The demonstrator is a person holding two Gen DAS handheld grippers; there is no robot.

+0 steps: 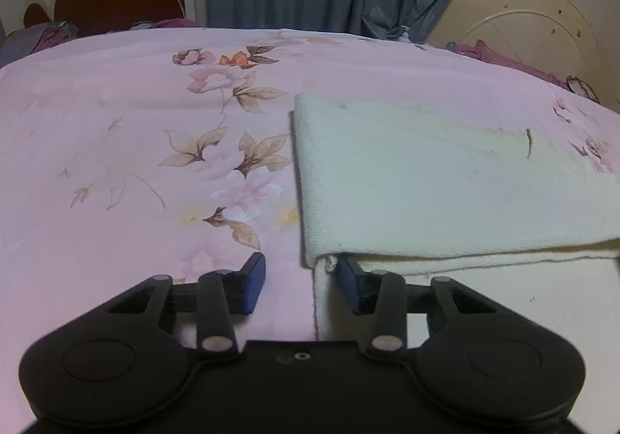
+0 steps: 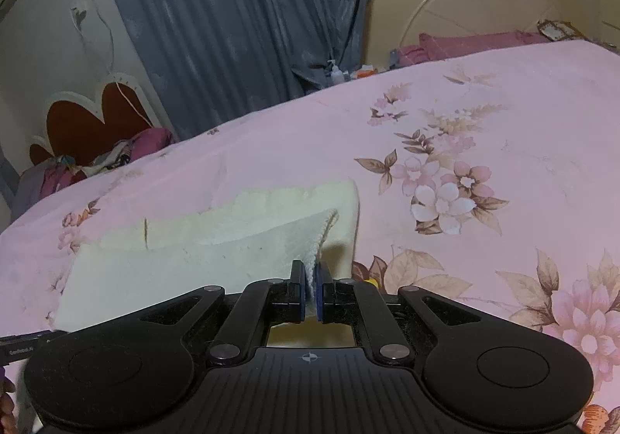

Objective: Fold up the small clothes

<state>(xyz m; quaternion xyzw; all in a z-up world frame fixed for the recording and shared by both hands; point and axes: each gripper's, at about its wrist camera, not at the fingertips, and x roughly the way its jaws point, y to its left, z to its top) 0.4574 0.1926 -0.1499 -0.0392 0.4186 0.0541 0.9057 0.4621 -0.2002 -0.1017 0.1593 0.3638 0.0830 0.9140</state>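
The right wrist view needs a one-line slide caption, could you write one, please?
Right gripper shut on a corner of the cream cloth over the floral bedsheet.

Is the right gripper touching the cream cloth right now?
Touching. The right wrist view shows the right gripper with its blue pads closed on a corner of the cream cloth, the fabric pinched between them.

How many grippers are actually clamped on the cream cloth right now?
1. The right gripper pinches a corner of the cream cloth. The left gripper is open, one finger under the fold's edge.
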